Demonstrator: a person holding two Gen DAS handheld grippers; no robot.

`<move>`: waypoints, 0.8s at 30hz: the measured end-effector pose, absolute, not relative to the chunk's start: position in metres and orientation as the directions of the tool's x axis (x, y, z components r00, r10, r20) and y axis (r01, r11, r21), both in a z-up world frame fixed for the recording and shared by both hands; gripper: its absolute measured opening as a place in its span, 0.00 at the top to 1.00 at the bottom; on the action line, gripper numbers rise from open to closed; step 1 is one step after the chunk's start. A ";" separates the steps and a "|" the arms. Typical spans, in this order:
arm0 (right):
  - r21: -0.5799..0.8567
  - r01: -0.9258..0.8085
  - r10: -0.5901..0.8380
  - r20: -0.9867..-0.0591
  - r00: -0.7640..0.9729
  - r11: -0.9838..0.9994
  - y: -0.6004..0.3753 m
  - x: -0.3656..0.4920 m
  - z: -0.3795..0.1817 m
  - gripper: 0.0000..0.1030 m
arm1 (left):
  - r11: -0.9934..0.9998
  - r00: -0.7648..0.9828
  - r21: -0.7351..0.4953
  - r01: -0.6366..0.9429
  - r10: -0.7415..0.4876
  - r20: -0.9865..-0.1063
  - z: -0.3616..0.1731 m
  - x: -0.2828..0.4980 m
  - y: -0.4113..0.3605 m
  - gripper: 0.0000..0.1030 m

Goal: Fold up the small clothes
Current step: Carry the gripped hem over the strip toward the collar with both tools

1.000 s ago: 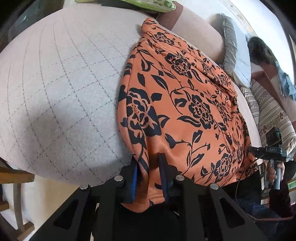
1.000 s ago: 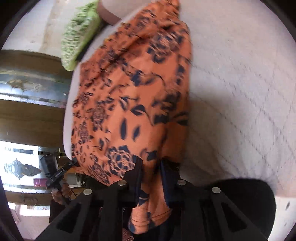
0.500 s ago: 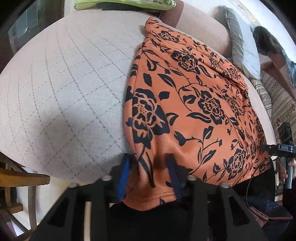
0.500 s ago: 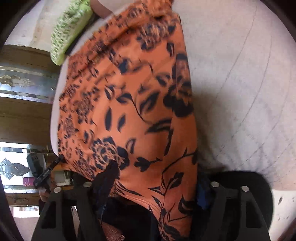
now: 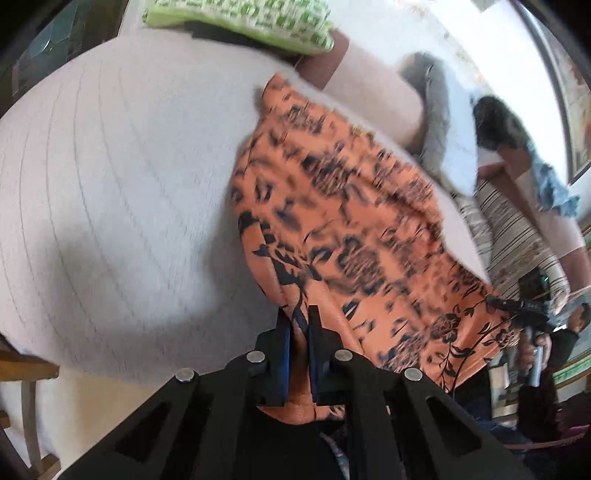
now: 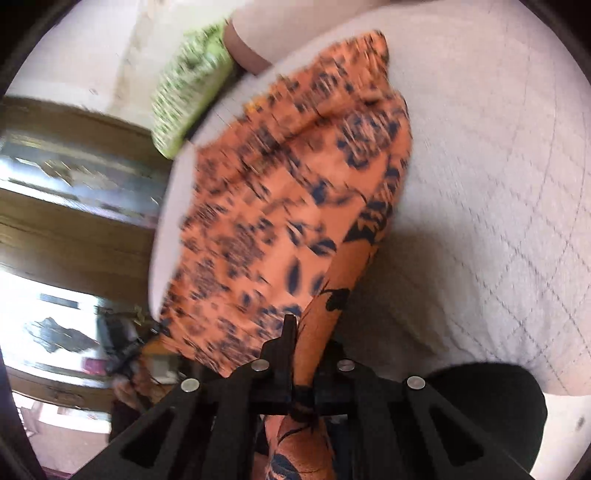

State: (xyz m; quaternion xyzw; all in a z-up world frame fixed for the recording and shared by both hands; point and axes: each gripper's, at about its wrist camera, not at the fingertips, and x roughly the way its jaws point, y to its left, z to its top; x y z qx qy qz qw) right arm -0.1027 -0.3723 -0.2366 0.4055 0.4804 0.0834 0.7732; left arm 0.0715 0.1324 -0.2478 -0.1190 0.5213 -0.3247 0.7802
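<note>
Both near corners of the orange floral garment (image 5: 343, 236) pinched tight: left gripper (image 5: 299, 332) and right gripper (image 6: 310, 339) clamped on hem, rest draped over quilted cushion (image 5: 110, 184), ready for folding forward.

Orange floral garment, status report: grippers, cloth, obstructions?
Left gripper and right gripper both shut on the orange floral garment. Near edge lifted off the quilted surface. Green patterned cushion beyond, apart from it.

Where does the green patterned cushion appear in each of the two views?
Left wrist: green patterned cushion lies at the top edge, centre-left, beyond the orange floral garment.
Right wrist: cushion sits upper left, tilted.
Shared landmark: the garment's far corner, beside the cushion in both.
</note>
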 end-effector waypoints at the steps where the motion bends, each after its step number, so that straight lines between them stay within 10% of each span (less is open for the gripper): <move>1: 0.725 0.248 0.524 -0.652 0.548 0.642 -0.376 -0.103 -0.232 0.94 | 0.749 0.252 -0.540 0.384 -0.648 -0.719 -0.240 0.076 0.133 0.93; 14: 0.839 0.201 0.483 -0.469 0.739 0.506 -0.452 -0.027 -0.180 0.94 | 0.718 0.357 -0.588 0.374 -0.696 -0.623 -0.162 0.214 0.090 0.93; 24: 0.833 0.335 0.476 -0.533 0.699 0.441 -0.511 0.085 -0.239 0.94 | 0.806 0.293 -0.479 0.348 -0.579 -0.761 -0.196 0.244 0.054 0.91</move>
